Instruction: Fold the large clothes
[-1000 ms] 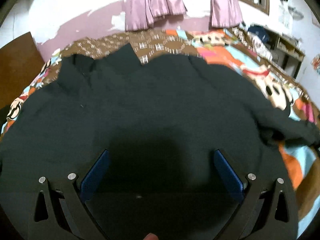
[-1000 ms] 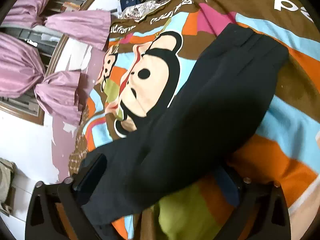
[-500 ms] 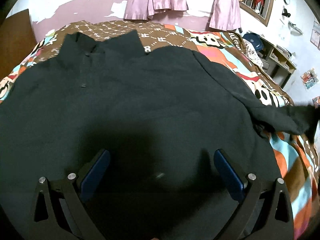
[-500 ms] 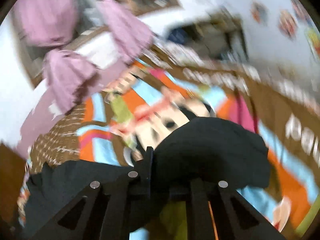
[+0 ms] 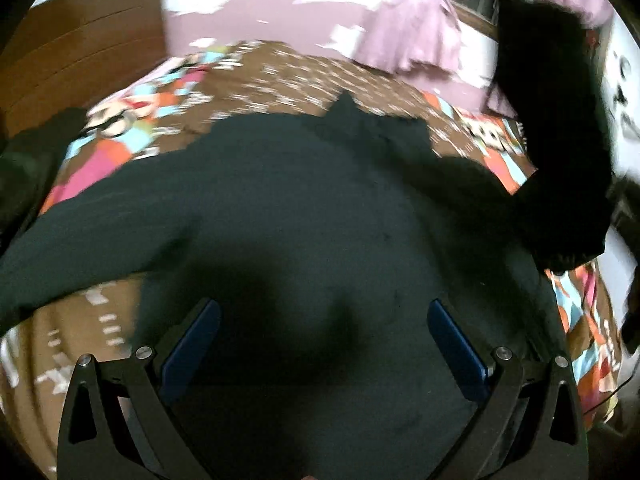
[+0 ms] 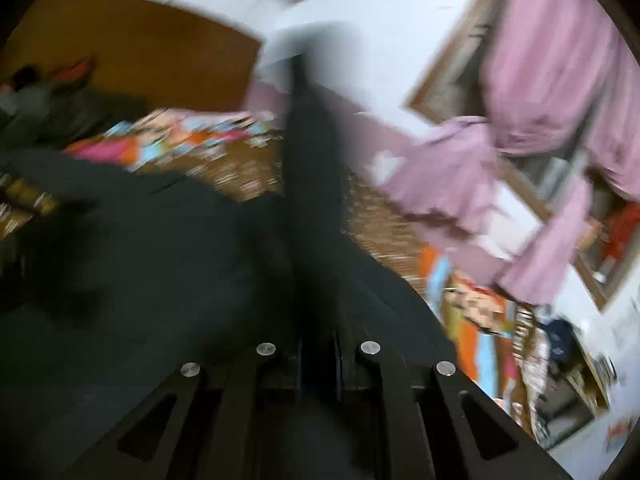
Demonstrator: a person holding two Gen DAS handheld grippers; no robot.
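A large black sweater lies spread on the bed. My left gripper hovers open above its lower body, blue pads wide apart with nothing between them. At the right of the left wrist view one black sleeve is lifted high in the air. In the right wrist view that sleeve runs up from between the fingers, and my right gripper is shut on it. The rest of the sweater spreads to the left below. Both views are motion-blurred.
A colourful cartoon bedspread covers the bed. Pink curtains hang on the far wall around a framed window. A brown wooden headboard stands at the left. Another dark garment lies at the bed's left edge.
My right gripper closed on the sleeve, lifted it off the bedspread and carried it up over the sweater. The left gripper stayed open and swung its view left.
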